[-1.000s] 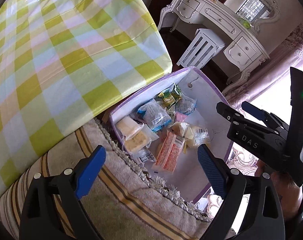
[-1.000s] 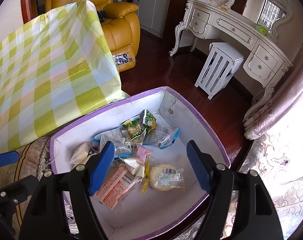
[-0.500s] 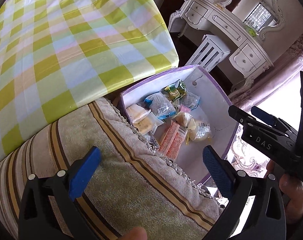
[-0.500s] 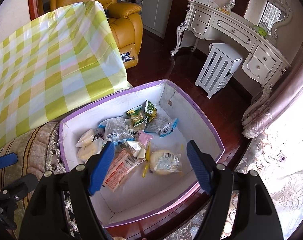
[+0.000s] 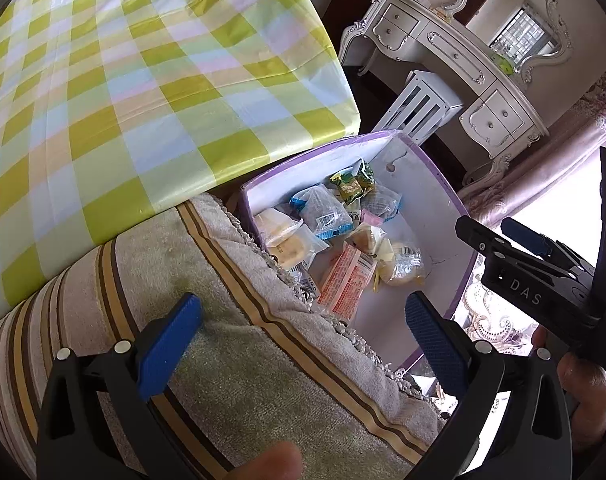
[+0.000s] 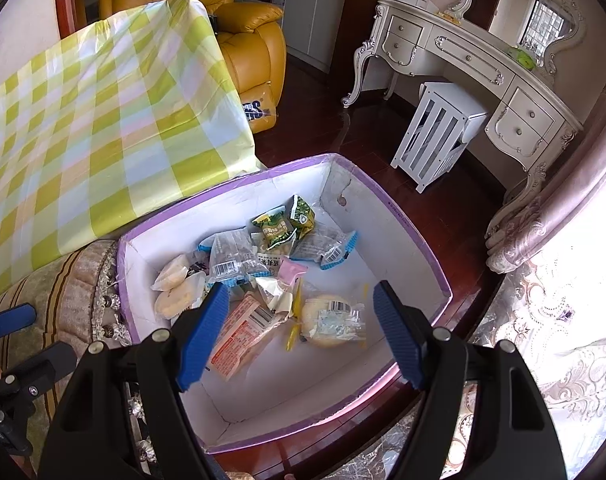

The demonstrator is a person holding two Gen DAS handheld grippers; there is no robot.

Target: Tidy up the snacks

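Tools [image 5: 303, 336] [image 6: 303, 334] agape, empty — right above purple-rimmed box [image 6: 419, 236], left perhaps over cushion [image 5: 239, 368].

Hidden and cut-off parts around the snack box

In the left wrist view, the striped cushion [image 5: 231, 320] at centre covers the near wall of the purple-rimmed box [image 5: 443, 184] and part of the orange packet [image 5: 345, 280]; a blurred fingertip [image 5: 271, 462] is cut by the bottom edge. In the right wrist view, the right hand-held gripper [image 6: 299, 330] overlaps the orange packet's [image 6: 239, 340] left end, and print on the wrappers is too small to read.
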